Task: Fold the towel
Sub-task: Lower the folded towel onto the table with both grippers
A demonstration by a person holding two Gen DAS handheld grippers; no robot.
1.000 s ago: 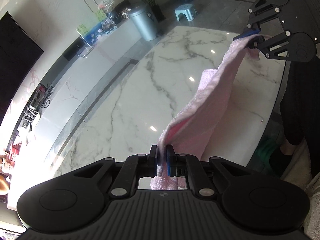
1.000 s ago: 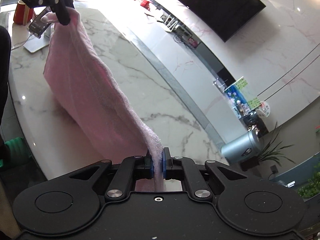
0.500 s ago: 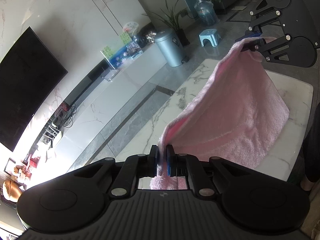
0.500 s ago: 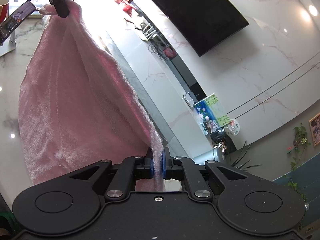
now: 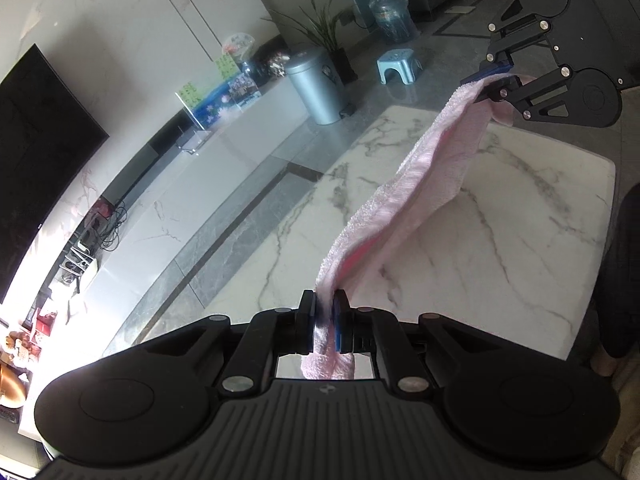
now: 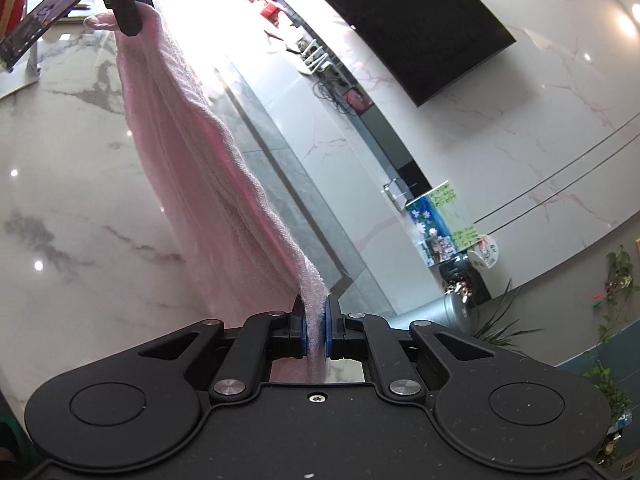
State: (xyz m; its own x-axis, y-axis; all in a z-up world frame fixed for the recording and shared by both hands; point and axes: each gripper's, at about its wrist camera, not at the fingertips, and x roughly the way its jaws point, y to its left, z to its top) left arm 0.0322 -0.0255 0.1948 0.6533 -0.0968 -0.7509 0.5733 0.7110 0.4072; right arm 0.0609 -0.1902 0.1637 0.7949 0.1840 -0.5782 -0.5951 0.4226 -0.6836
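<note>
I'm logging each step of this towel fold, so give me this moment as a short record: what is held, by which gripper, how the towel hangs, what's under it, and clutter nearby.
held item: pink towel
left gripper: shut on one towel corner
right gripper: shut on another towel corner
towel state: lifted, strung between the two grippers, sagging in the middle, body hanging toward the table
surface below: white marble table
touching table: cannot tell
nearby on table: phone on a stand, red cup
fold: not yet laid down

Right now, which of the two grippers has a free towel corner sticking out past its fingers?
The right gripper: a small towel corner pokes beyond it. At the left gripper none does.
</note>
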